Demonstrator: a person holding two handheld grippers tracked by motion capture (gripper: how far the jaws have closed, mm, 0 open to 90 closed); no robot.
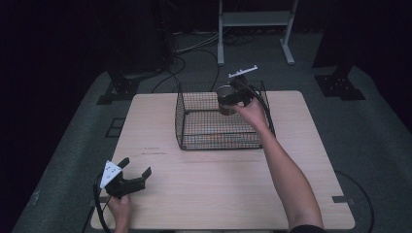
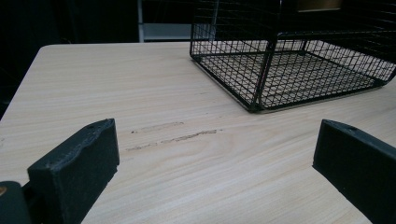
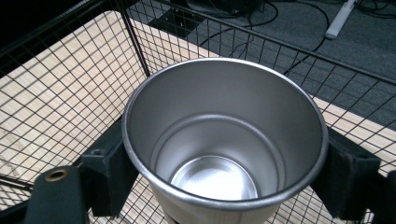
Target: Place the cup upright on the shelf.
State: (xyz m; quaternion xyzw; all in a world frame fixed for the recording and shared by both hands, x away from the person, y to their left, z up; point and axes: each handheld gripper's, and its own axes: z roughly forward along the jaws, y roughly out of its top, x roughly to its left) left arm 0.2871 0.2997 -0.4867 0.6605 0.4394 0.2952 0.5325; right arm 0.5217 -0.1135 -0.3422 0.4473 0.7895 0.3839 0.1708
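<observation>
The right gripper (image 1: 232,99), clamped on the steel cup (image 3: 224,140), holds it over the wire basket's (image 1: 194,141) far right corner, ready for lowering it inside; the left gripper's (image 1: 138,167) jaws stand apart.

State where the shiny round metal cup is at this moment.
The shiny round metal cup is gripped upright between the jaws of the right tongs. In the high view it hangs over the far right part of the black wire mesh basket, inside its walls.

cup (image 3: 224,154): you see brushed metal, smooth, dull sheen
basket (image 1: 214,127): thin black wire mesh
surface (image 2: 163,158): pale wood grain, matt, scuffed
tongs (image 3: 224,186): matt black, rough-faced pads
</observation>
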